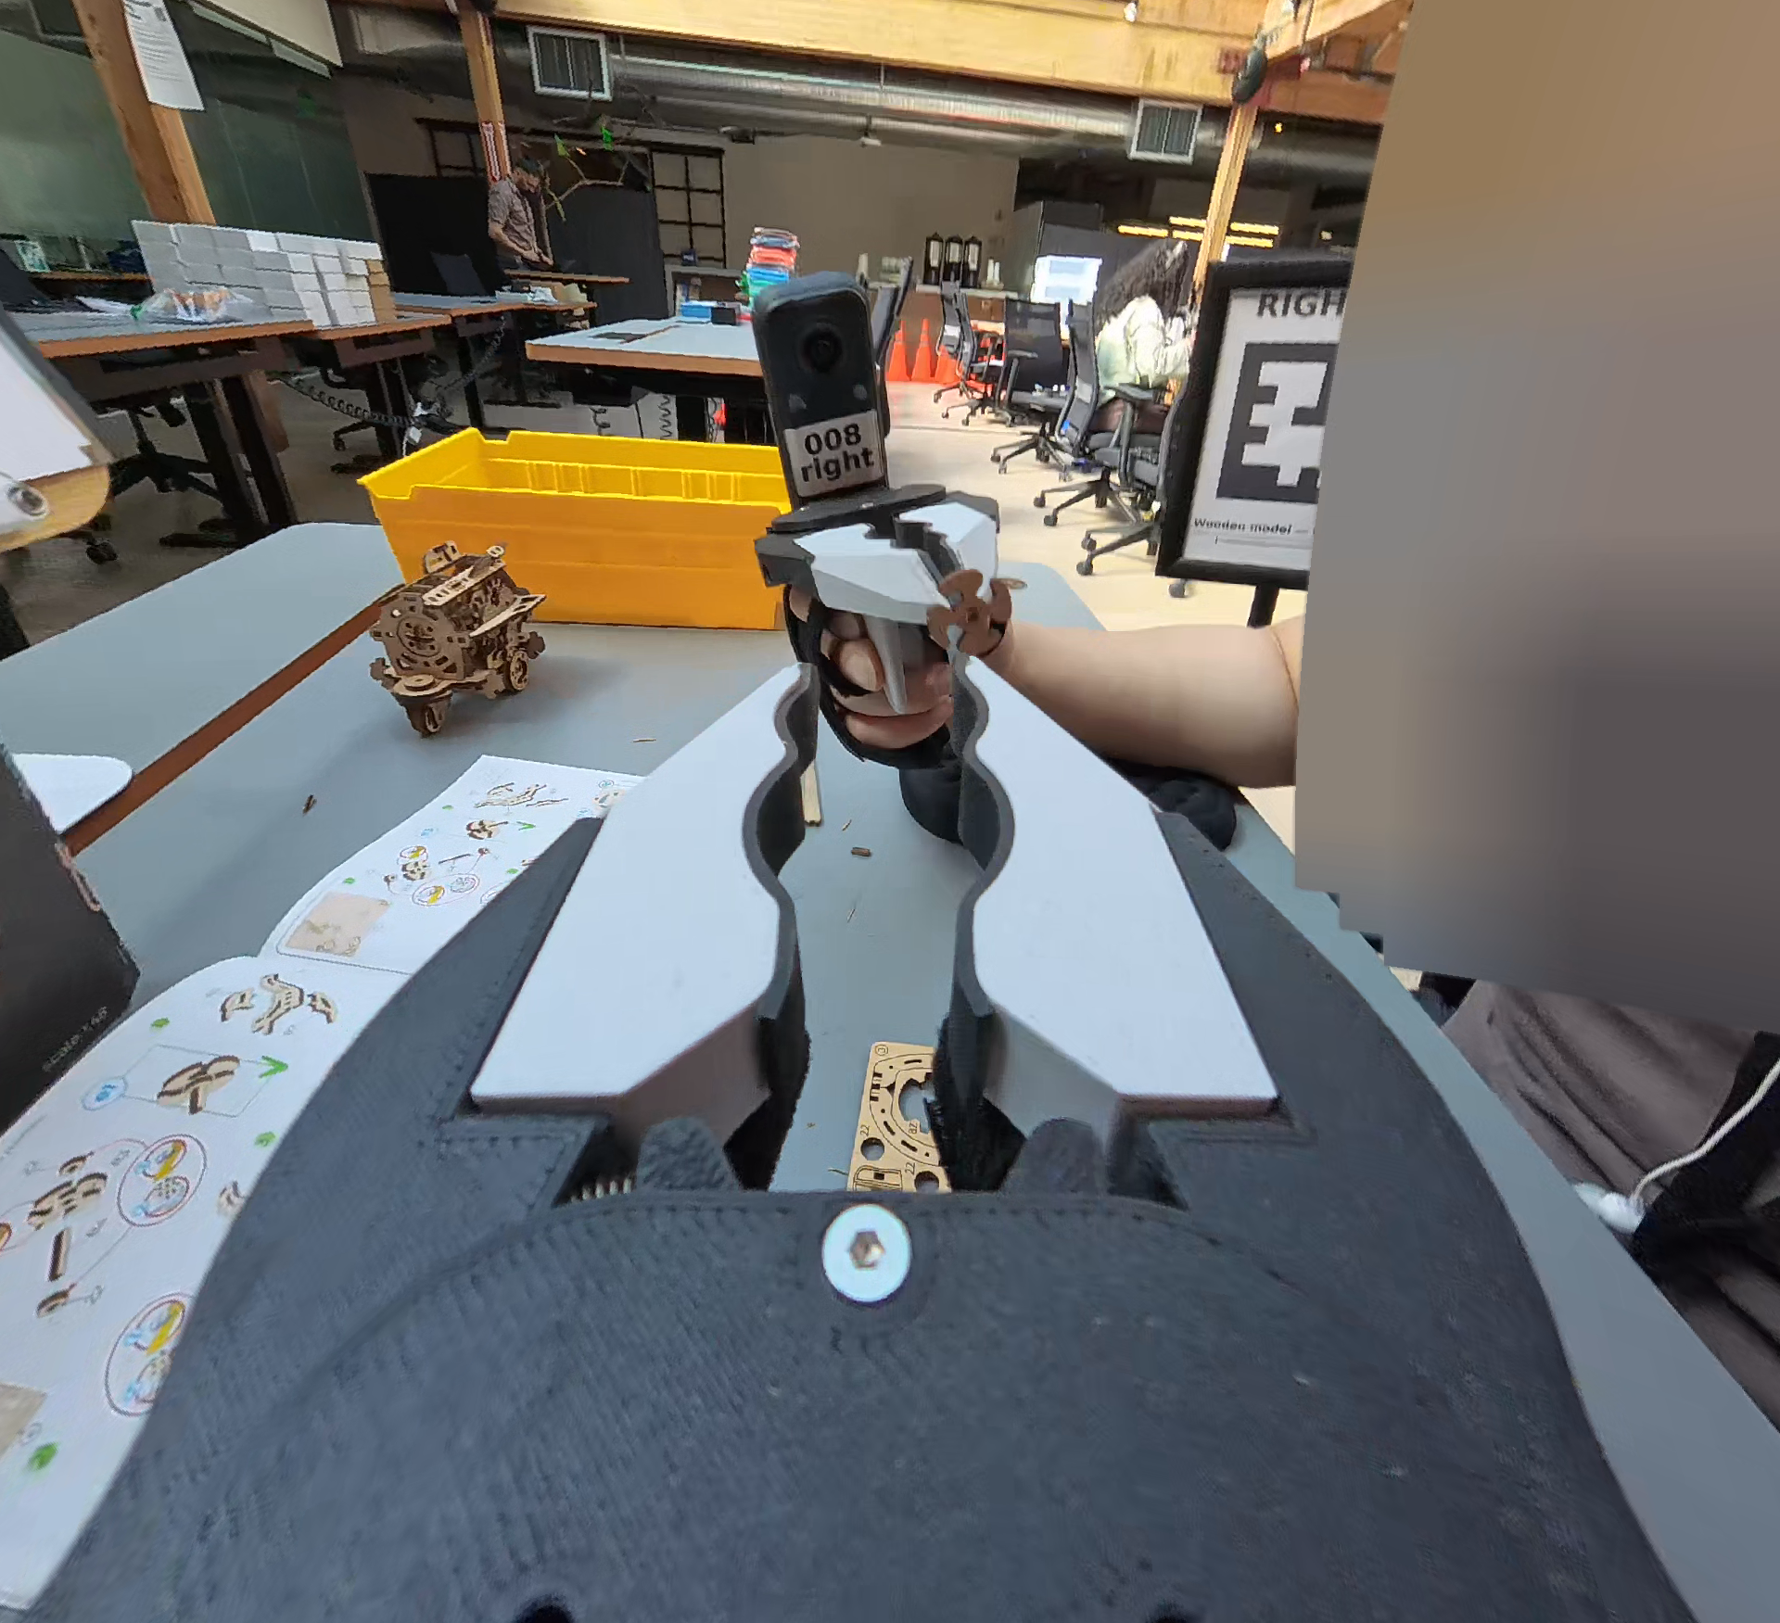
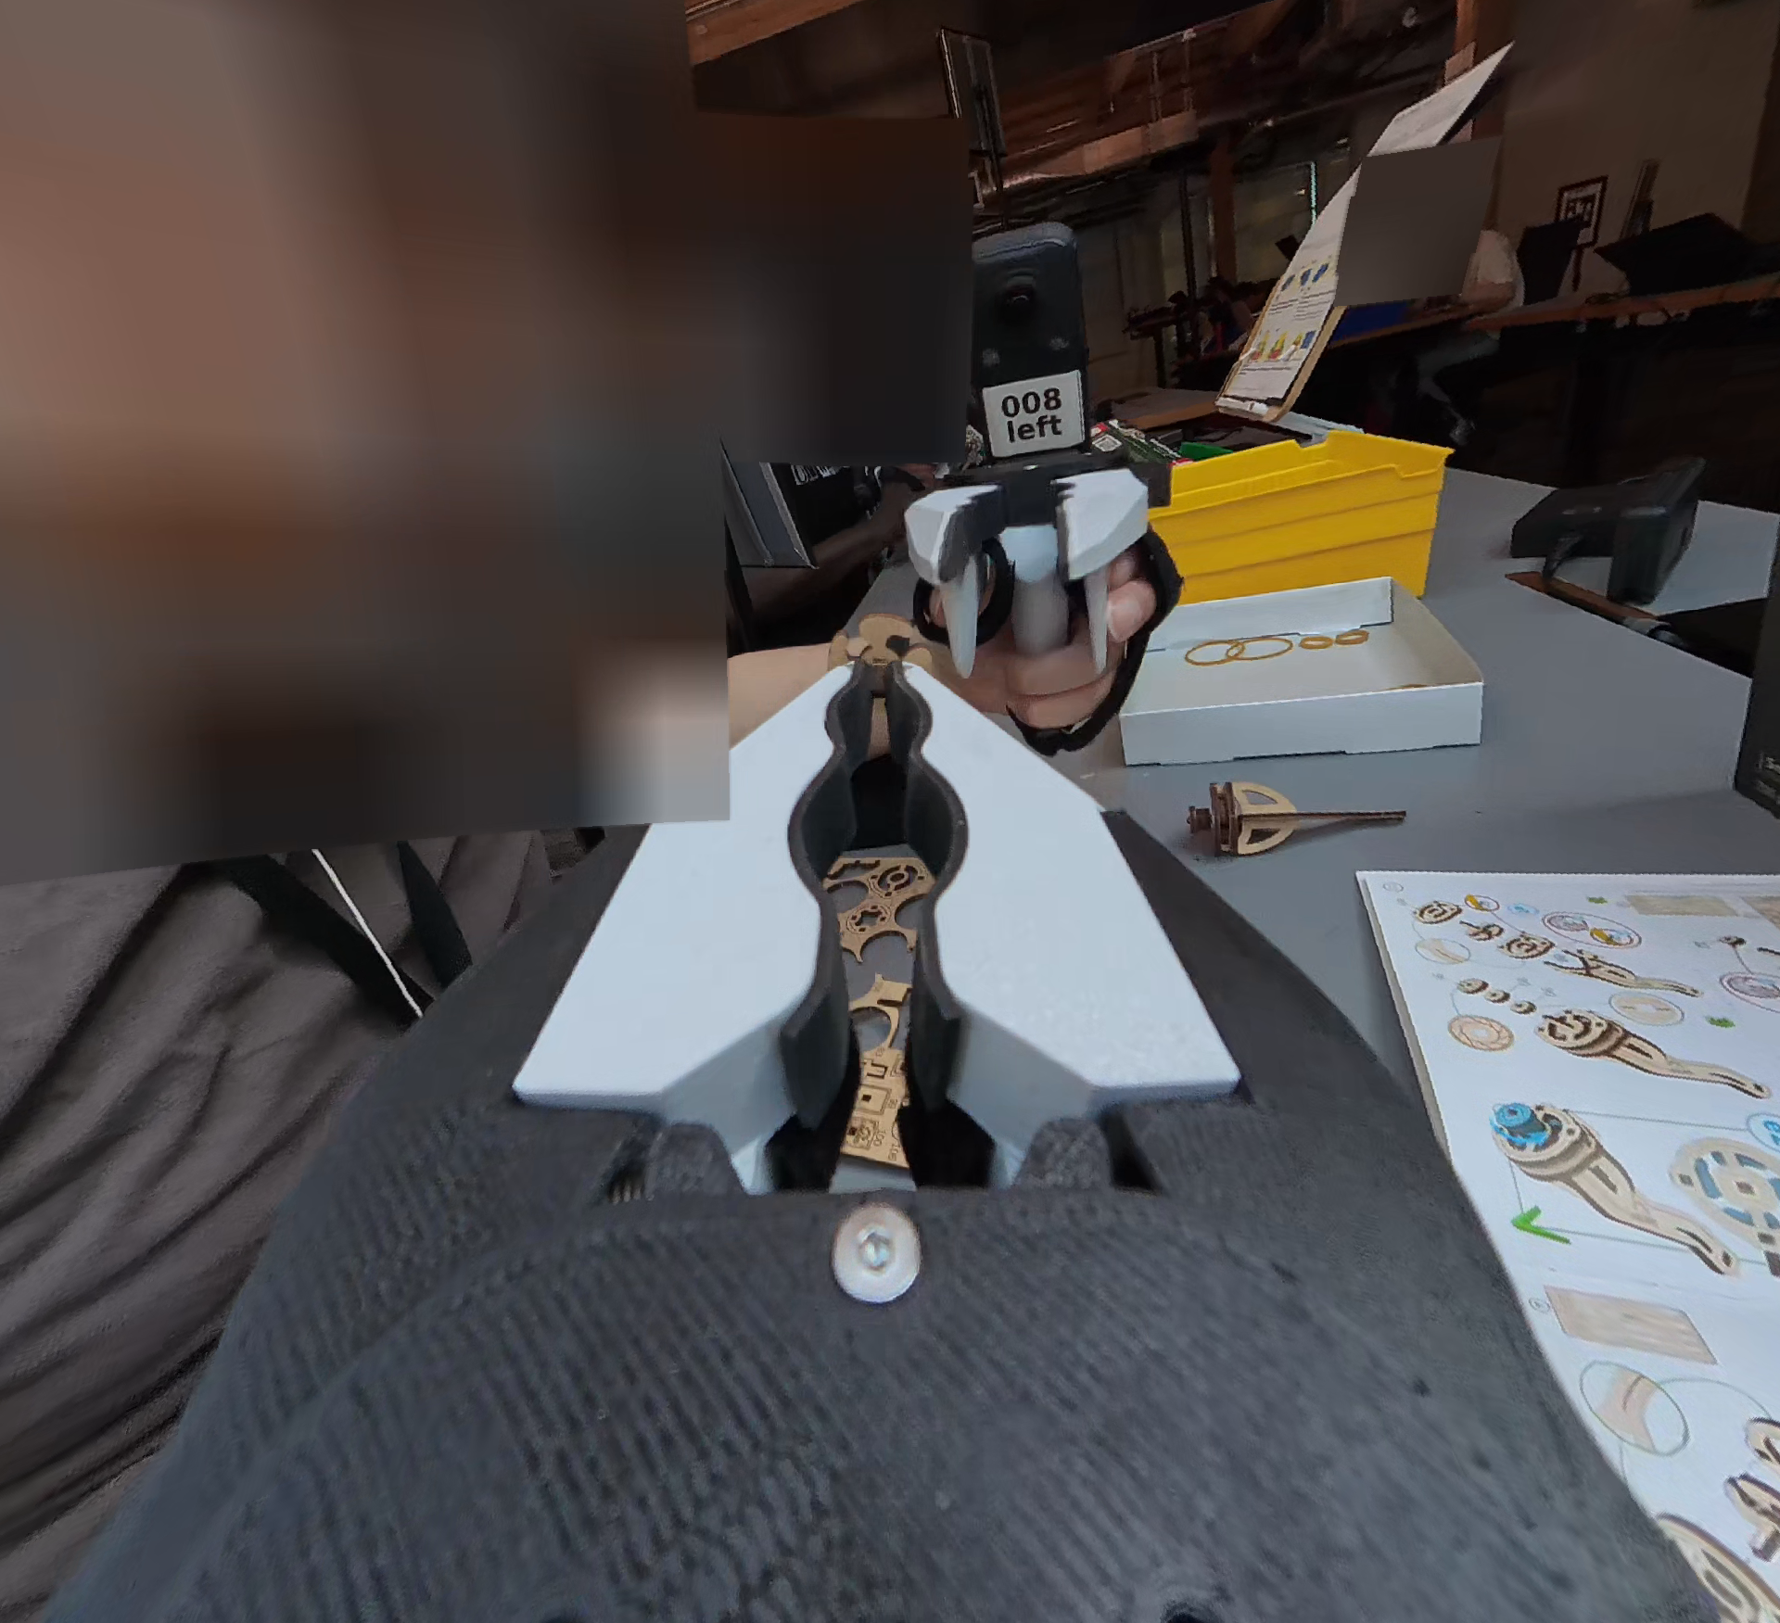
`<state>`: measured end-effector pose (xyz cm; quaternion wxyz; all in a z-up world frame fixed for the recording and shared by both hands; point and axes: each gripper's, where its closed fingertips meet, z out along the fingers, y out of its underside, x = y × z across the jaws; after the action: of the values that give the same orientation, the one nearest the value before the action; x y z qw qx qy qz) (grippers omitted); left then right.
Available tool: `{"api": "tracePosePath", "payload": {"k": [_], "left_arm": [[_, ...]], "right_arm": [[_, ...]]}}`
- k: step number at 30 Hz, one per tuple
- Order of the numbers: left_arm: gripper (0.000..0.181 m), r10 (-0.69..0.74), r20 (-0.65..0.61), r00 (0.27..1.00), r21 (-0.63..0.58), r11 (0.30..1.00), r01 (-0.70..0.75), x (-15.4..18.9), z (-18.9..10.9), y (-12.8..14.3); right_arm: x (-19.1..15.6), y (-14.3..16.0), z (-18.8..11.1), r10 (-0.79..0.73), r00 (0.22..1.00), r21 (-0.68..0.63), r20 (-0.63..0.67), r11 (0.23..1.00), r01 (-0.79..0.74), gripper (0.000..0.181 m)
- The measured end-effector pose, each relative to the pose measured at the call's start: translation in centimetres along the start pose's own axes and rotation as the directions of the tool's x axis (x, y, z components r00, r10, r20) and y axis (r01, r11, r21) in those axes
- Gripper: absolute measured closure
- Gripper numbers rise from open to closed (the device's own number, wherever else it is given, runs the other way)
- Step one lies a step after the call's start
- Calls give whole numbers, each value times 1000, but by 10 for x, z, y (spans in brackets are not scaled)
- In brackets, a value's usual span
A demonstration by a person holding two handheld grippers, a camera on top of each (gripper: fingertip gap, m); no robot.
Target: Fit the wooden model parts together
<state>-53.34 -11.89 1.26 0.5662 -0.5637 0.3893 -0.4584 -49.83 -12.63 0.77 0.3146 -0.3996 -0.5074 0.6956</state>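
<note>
My right gripper (image 2: pixel 875 691) is shut on a small brown wooden gear-shaped part (image 2: pixel 872 647). In the left wrist view it (image 1: pixel 949 604) faces me and holds the part (image 1: pixel 968 609) up above the grey table (image 1: pixel 241 614). My left gripper (image 1: pixel 881 686) is open and empty, its tips just short of the right gripper. It also shows in the right wrist view (image 2: pixel 1031 657), fingers spread. A part-built wooden model (image 1: pixel 453 633) stands on the table at the left. A small wooden sub-assembly on a stick (image 2: pixel 1291 821) lies on the table.
A laser-cut wooden parts sheet (image 2: pixel 876 903) lies under both grippers. An instruction sheet (image 1: pixel 193 1095) lies beside them. A yellow bin (image 1: pixel 578 517) stands behind. A white box with rubber bands (image 2: pixel 1300 691), a black device (image 2: pixel 1618 527) and a sign stand (image 1: pixel 1252 421) are nearby. Across from one pair of fingers to the other is roughly 4 cm.
</note>
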Motion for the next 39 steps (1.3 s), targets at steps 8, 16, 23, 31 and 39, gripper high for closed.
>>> {"api": "tracePosePath", "payload": {"k": [8,16,23,31,39], "left_arm": [[156,-167,128,978,211,968,138,-51,-37,-12],[157,-189,143,972,196,968,159,-58,-33,-2],[150,-176,160,971,122,980,157,-59,-21,15],[152,-173,150,973,104,982,159,-58,-18,19],[152,-179,152,972,96,981,166,-60,-18,22]], "right_arm": [[21,19,-9,146,989,-33,40,989,-144,180],[36,45,-6,8,998,-224,-58,974,-21,180],[70,91,-26,-25,997,-622,-74,783,-26,179],[101,127,-48,-224,974,-904,-13,419,84,179],[98,129,-43,-247,967,-956,65,263,131,179]]}}
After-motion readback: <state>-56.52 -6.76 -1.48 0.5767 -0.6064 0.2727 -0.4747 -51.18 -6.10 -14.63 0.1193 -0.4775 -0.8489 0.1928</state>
